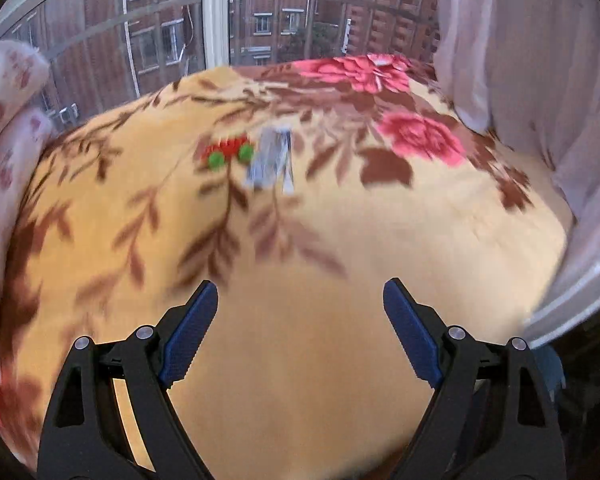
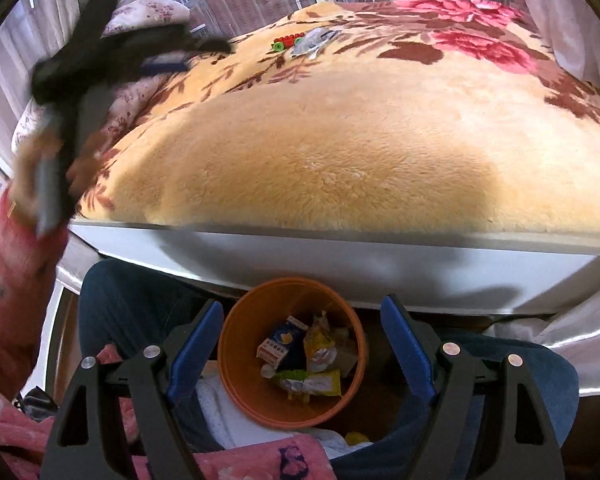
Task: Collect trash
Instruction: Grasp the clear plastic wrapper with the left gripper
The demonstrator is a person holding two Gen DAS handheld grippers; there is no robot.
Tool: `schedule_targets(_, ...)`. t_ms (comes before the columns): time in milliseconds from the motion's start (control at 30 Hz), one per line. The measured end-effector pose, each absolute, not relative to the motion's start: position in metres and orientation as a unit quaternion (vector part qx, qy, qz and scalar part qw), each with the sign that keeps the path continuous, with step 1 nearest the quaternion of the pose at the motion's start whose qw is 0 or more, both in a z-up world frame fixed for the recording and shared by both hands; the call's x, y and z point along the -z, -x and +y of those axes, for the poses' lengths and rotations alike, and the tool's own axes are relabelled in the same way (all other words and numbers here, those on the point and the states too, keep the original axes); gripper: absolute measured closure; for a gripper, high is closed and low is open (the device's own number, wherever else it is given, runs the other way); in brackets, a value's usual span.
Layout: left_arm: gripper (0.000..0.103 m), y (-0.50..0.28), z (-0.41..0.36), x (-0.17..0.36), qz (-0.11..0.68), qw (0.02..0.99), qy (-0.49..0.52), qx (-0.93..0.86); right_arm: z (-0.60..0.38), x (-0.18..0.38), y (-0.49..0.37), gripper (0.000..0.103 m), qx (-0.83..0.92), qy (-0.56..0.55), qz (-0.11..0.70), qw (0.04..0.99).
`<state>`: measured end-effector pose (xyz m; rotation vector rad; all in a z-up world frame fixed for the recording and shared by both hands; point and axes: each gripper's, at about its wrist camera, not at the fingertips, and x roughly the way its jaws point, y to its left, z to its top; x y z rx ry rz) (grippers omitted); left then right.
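A crumpled silvery wrapper (image 1: 271, 160) lies on the yellow flowered blanket (image 1: 340, 248), far across the bed; it shows in the right wrist view as the wrapper (image 2: 314, 42). A red toy with green wheels (image 1: 229, 151) sits just left of it, also seen as the toy (image 2: 287, 42). My left gripper (image 1: 300, 300) hovers open and empty over the blanket's near part, well short of both; in the right wrist view the left gripper (image 2: 172, 58) is a blurred shape at upper left. My right gripper (image 2: 302, 316) is open and empty above the orange bin (image 2: 236, 384), which holds several wrappers and a small carton.
The bed's white frame edge (image 2: 340, 256) runs just beyond the bin. A pink-patterned pillow (image 1: 8, 120) lies at the bed's left, sheer curtains (image 1: 540, 60) hang at the right, and a window is behind. A person's red sleeve (image 2: 16, 280) and blue-trousered knees (image 2: 120, 304) flank the bin.
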<state>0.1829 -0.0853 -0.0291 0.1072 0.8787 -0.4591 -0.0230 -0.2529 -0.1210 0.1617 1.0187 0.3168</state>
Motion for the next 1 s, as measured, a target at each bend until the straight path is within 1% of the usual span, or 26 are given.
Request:
schedule_targets(100, 0.020, -0.234, -0.101, 0.037, 0.432, 0.874, -0.038, 0.220, -0.252, 0.123, 0.017, 0.023, -0.156, -0.076, 0.489, 0.855)
schedule_targets(333, 0.020, -0.315, -0.129, 0.068, 0.460, 0.868, -0.054, 0.182, -0.256, 0.124, 0.001, 0.023, -0.165, -0.069, 0.491, 0.853)
schedule_targets(533, 0.021, -0.357, -0.141, 0.088, 0.479, 0.860, -0.056, 0.167, -0.266, 0.127, -0.010, 0.023, -0.161, -0.080, 0.495, 0.850)
schedule_targets(567, 0.022, -0.362, -0.142, 0.091, 0.482, 0.858, -0.054, 0.165, -0.266, 0.128, -0.012, 0.023, -0.160, -0.082, 0.496, 0.849)
schedule_targets(700, 0.046, -0.374, -0.141, 0.098, 0.493, 0.855, -0.049, 0.153, -0.269, 0.129, -0.016, 0.023, -0.159, -0.087, 0.497, 0.849)
schedule_targets(733, 0.050, -0.373, -0.139, 0.097, 0.492, 0.857, -0.049, 0.149, -0.270, 0.129, -0.016, 0.023, -0.158, -0.087, 0.497, 0.849)
schedule_targets(800, 0.067, -0.371, -0.135, 0.095, 0.491, 0.857, -0.045, 0.150, -0.270, 0.130, -0.017, 0.023, -0.159, -0.088, 0.496, 0.849)
schedule_targets(833, 0.070, -0.369, -0.134, 0.093, 0.490, 0.857, -0.043, 0.154, -0.270, 0.130, -0.016, 0.023, -0.159, -0.087, 0.496, 0.849)
schedule_targets(867, 0.078, -0.368, -0.135, 0.093, 0.490, 0.857, -0.046, 0.153, -0.269, 0.130, -0.016, 0.023, -0.159, -0.087, 0.496, 0.849)
schedule_targets(1000, 0.087, -0.354, -0.134, 0.088, 0.487, 0.857, -0.055, 0.157, -0.268, 0.130, -0.012, 0.023, -0.154, -0.087, 0.492, 0.852)
